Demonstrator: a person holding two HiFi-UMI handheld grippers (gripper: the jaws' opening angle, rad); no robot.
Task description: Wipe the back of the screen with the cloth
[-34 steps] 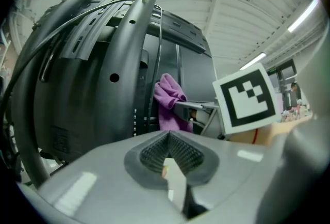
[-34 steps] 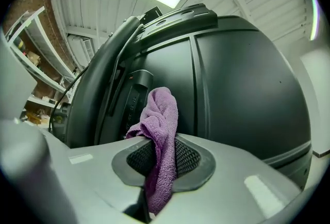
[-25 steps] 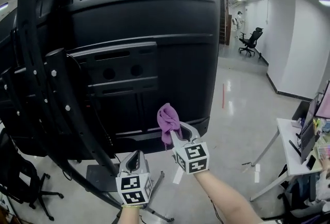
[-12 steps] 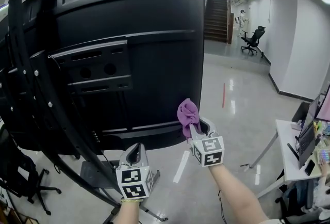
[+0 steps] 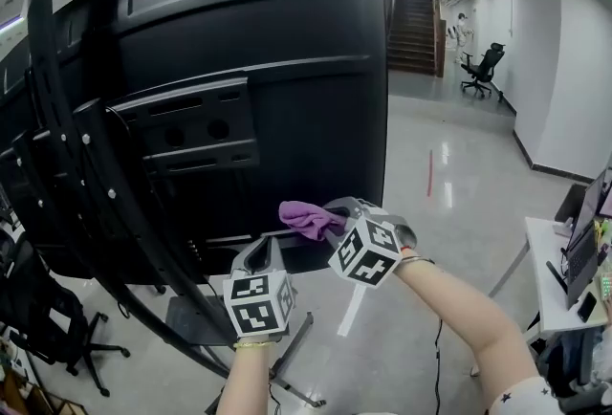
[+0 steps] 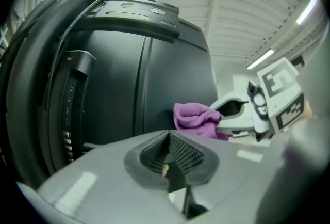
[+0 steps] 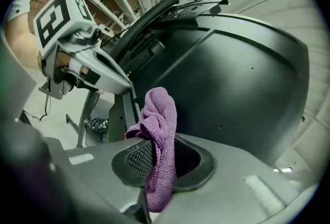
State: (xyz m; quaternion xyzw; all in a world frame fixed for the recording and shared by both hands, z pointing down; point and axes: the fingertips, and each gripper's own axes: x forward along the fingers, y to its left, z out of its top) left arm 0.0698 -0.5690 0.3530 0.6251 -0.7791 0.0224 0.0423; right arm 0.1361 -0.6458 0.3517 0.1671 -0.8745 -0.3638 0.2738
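Purple cloth (image 5: 306, 216) pinched btwn jaws of right gripper (image 5: 332, 221) — bunched end pointed left, by lower-right edge of black screen back (image 5: 296, 69), contact w/ panel unclear, left gripper (image 5: 258, 258) just below — jaws pressed together, nothing btwn them.

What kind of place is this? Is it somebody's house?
Probably not a house; it looks like an office or workplace. A very big screen hangs on a metal stand, an office chair waits far off near a staircase, and a desk stands at the right.
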